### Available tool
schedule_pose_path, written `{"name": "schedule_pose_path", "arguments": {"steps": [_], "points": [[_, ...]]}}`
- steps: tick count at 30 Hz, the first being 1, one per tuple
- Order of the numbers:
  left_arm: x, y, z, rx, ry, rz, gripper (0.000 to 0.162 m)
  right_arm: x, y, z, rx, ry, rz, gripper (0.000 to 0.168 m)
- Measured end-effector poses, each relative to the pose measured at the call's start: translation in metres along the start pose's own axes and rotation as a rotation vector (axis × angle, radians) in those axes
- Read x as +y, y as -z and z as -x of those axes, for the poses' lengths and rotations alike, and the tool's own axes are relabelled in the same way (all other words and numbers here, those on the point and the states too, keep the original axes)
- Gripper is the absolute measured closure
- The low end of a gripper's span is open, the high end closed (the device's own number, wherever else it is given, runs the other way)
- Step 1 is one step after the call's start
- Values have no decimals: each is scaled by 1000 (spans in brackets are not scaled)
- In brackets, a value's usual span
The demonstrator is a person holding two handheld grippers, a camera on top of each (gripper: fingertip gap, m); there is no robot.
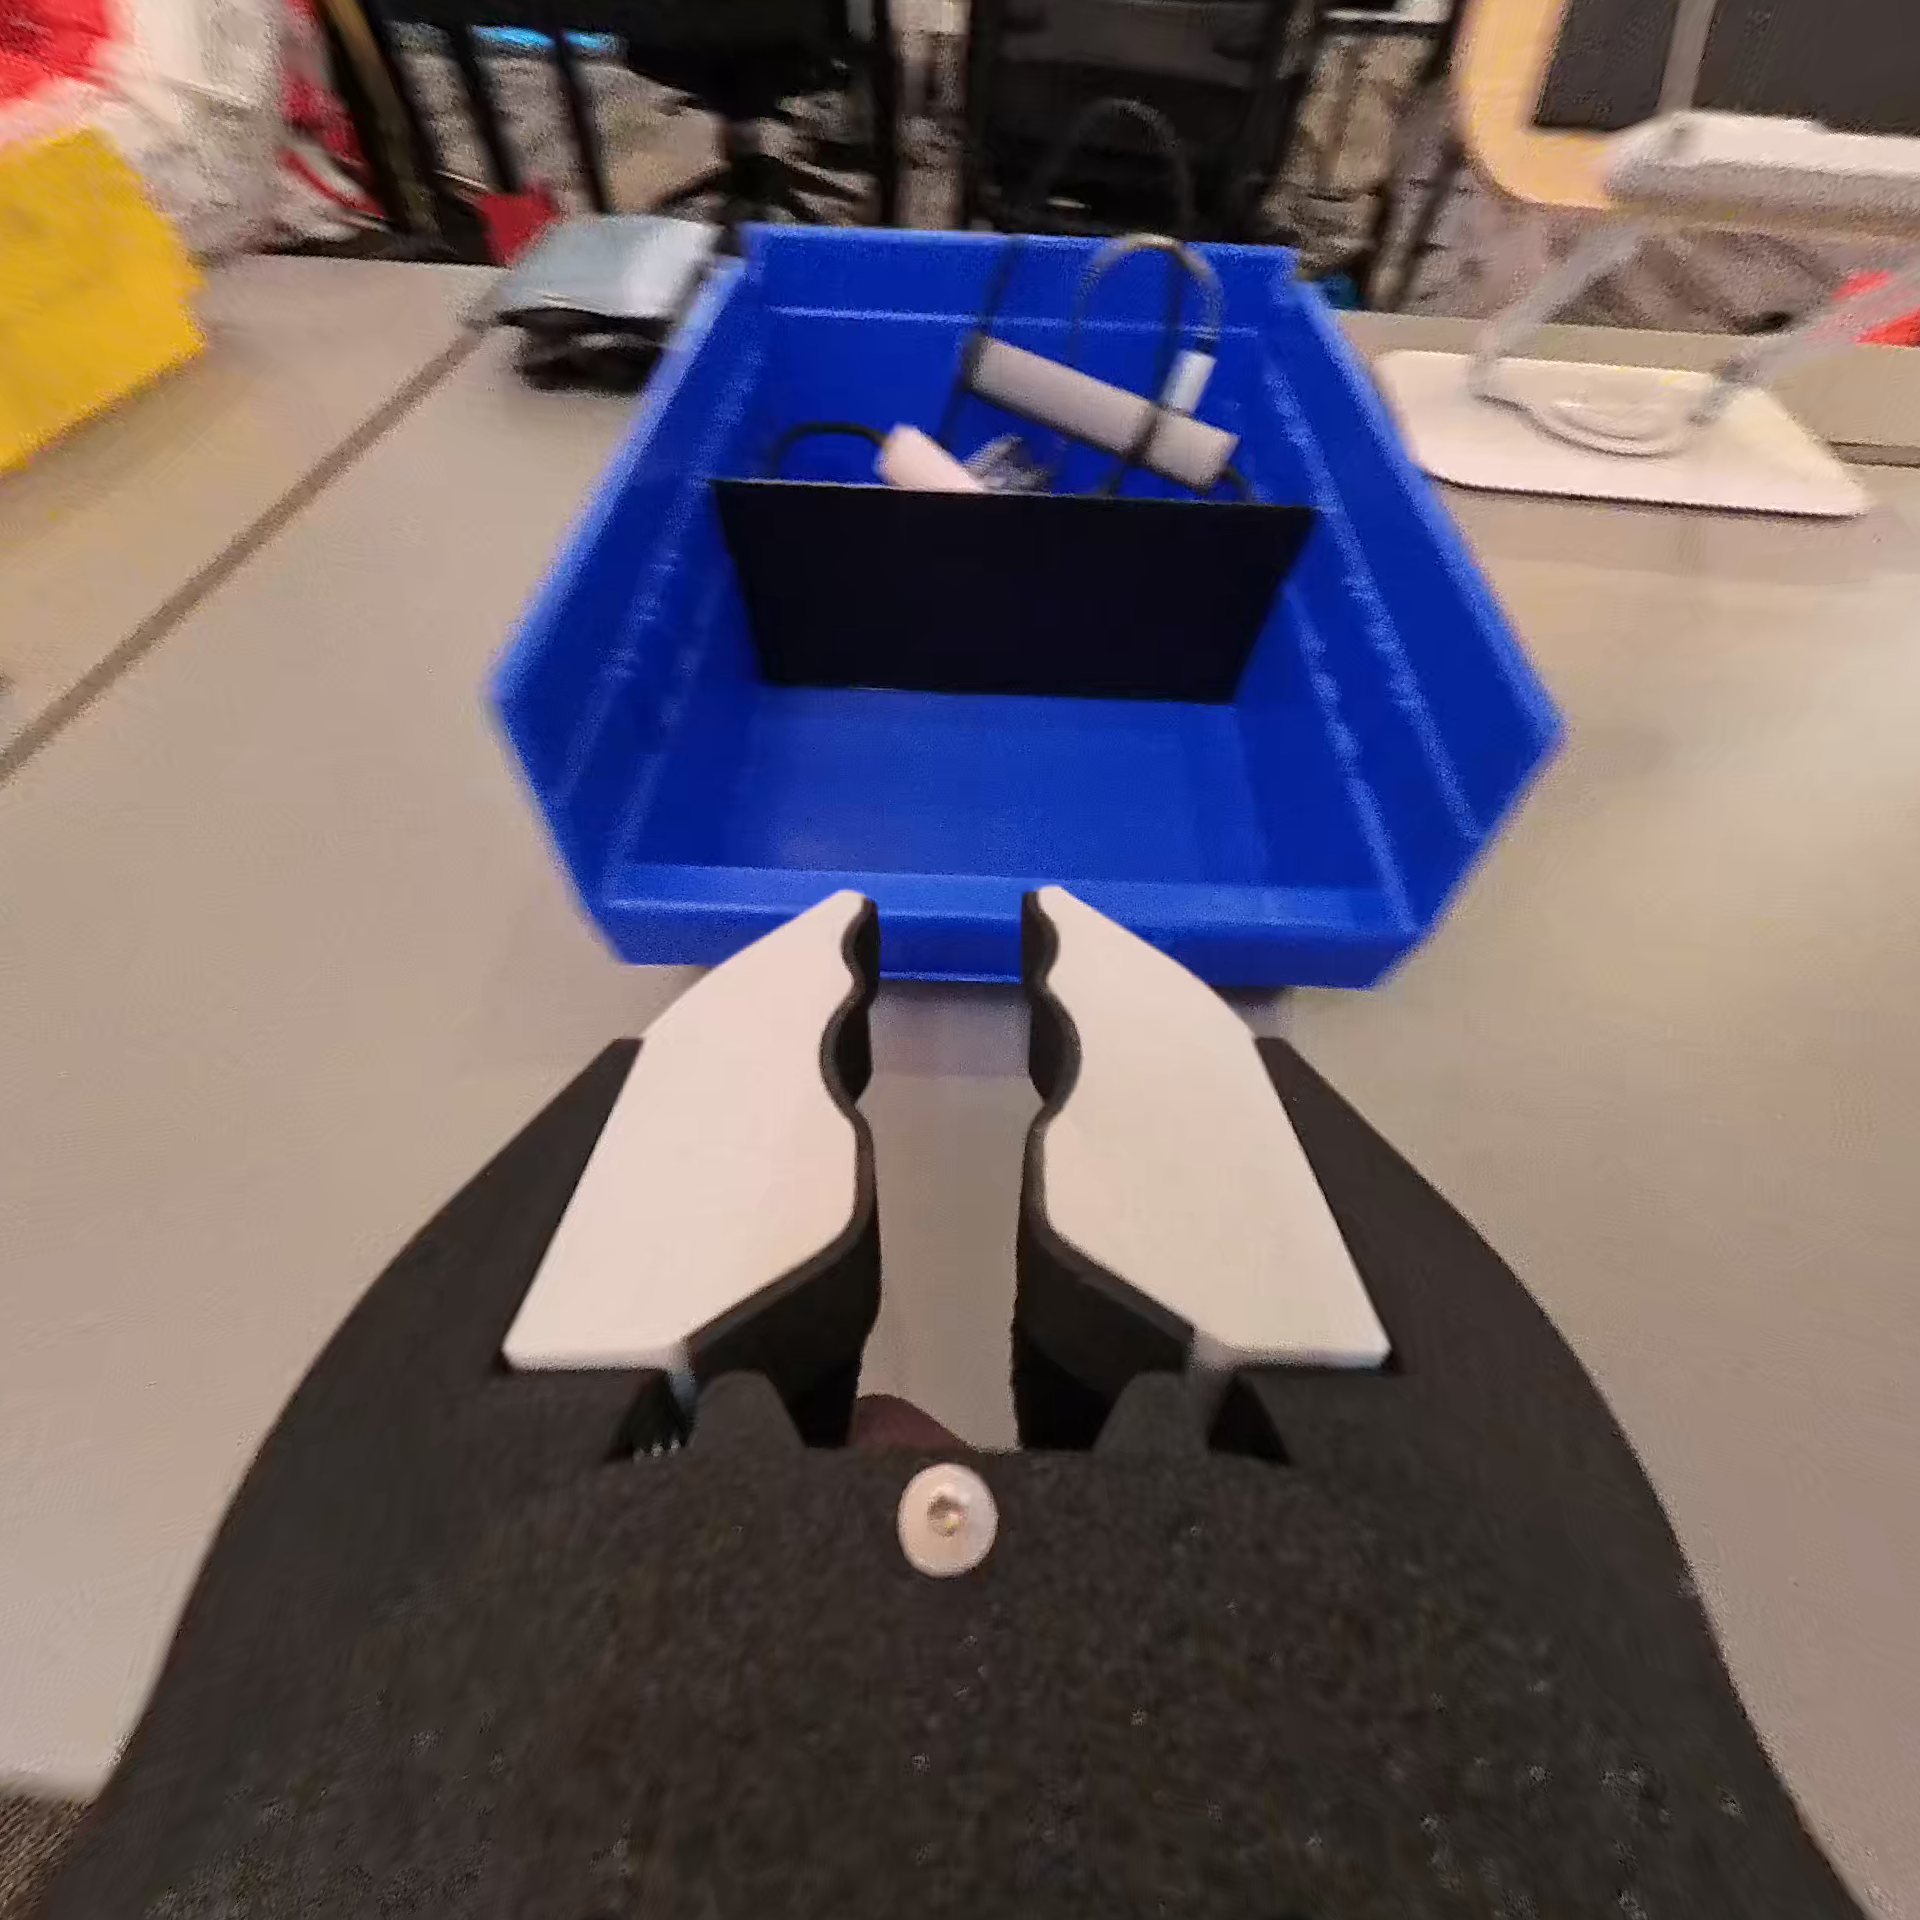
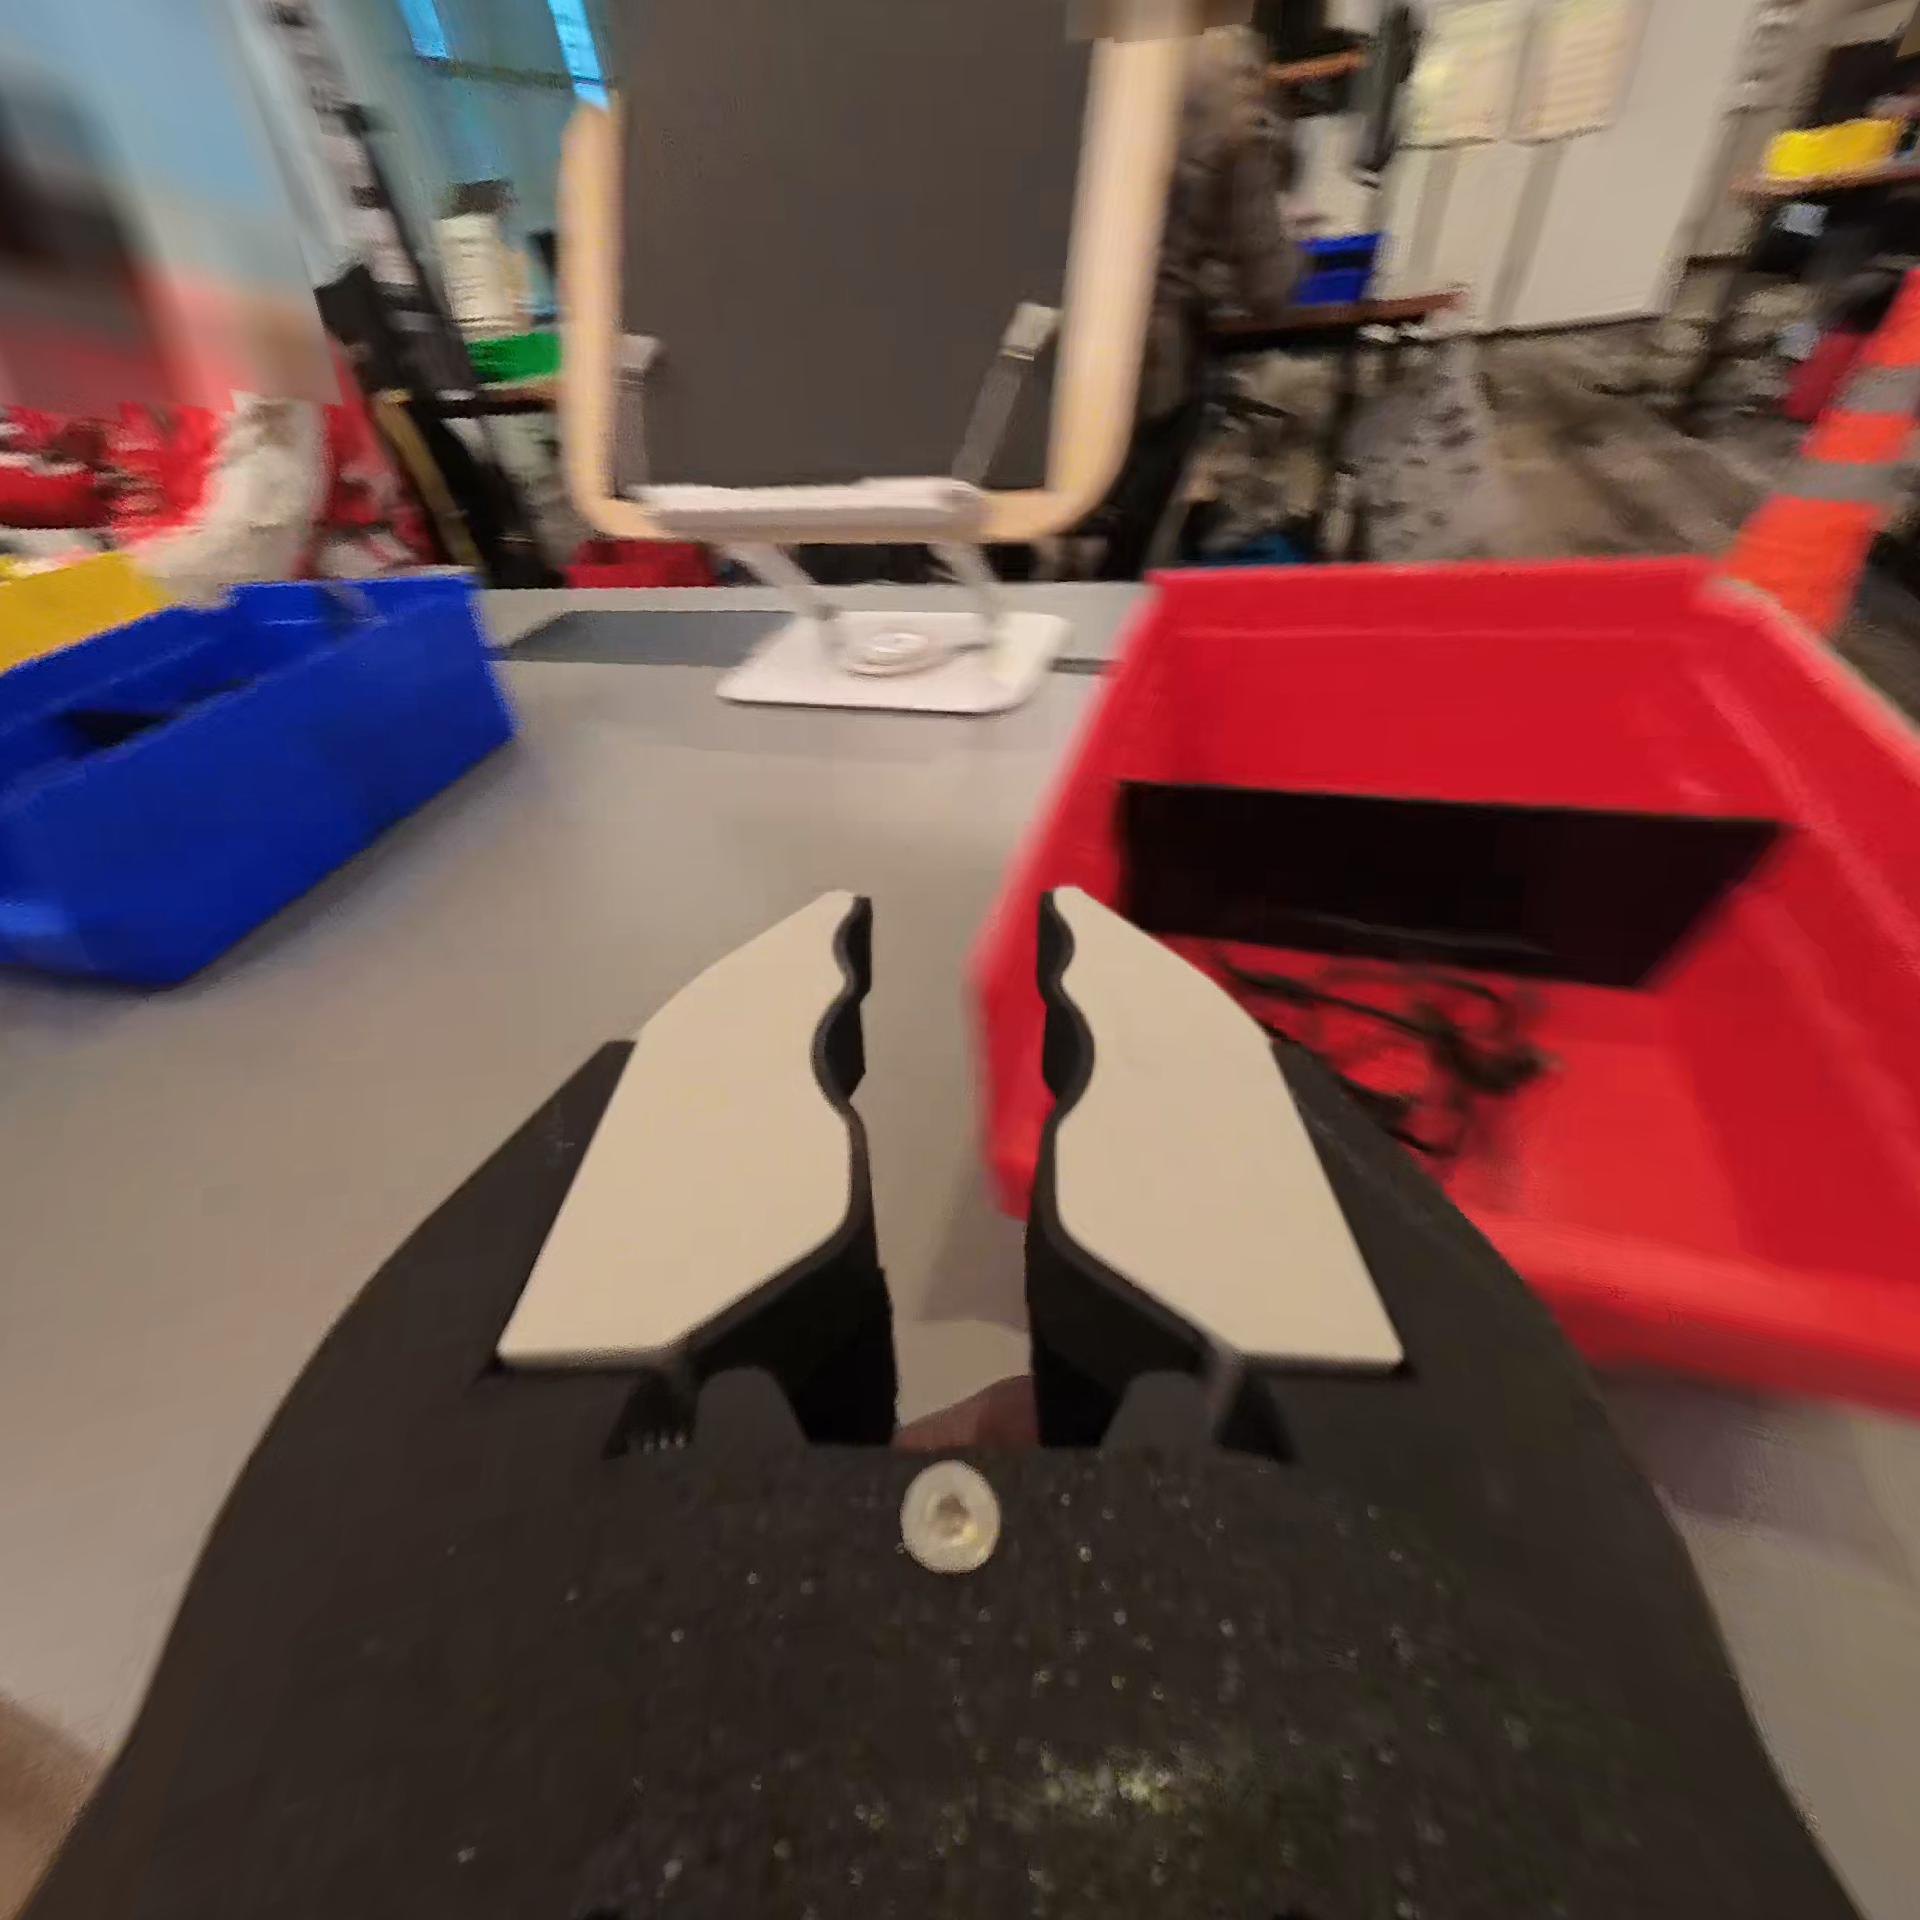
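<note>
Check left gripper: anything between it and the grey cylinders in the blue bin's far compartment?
Yes. The black divider crosses the blue bin between the left gripper and the grey cylinders. The near compartment and the bin's low front wall also lie between.

The right gripper point(image 2: 954, 914), grey-fingered on a black body, hangs empty over the grey table point(image 2: 644, 883), its jaws parted by a narrow gap. Just beside its right finger sits a red plastic bin point(image 2: 1621, 1226) with a black divider point(image 2: 1434, 883) and tangled black cable point(image 2: 1403, 1039). A blue plastic bin point(image 2: 239, 790) stands well apart at left, a white stand point(image 2: 894, 665) beyond.
</note>
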State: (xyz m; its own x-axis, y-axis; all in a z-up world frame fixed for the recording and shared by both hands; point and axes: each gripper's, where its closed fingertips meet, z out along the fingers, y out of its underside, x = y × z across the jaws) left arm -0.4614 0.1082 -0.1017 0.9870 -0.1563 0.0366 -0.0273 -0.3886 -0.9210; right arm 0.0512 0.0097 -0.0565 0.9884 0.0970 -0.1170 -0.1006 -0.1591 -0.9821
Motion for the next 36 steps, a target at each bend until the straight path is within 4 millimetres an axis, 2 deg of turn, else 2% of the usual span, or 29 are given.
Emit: {"name": "schedule_pose_path", "arguments": {"steps": [2,4,7,10,14,22,29,36], "points": [[4,2,-40,211,-2,25,136,19,12,-46,99,-12,49,134],[10,7,-64,293,-8,48,136,37,25,-79,208,14,91,132],[13,9,-78,294,29,23,137,55,35,-96,274,53,148,134],[14,5,-85,315,39,32,138,58,33,-95,277,52,161,134],[23,-3,-80,289,-36,65,138,57,33,-94,286,69,147,138],[25,-6,-76,253,-88,59,138,62,25,-93,224,-135,139,140],[29,-9,-76,284,-22,94,138,64,20,-92,240,-71,155,142],[25,-11,-79,289,-67,80,136,64,16,-92,230,-79,158,142]]}}
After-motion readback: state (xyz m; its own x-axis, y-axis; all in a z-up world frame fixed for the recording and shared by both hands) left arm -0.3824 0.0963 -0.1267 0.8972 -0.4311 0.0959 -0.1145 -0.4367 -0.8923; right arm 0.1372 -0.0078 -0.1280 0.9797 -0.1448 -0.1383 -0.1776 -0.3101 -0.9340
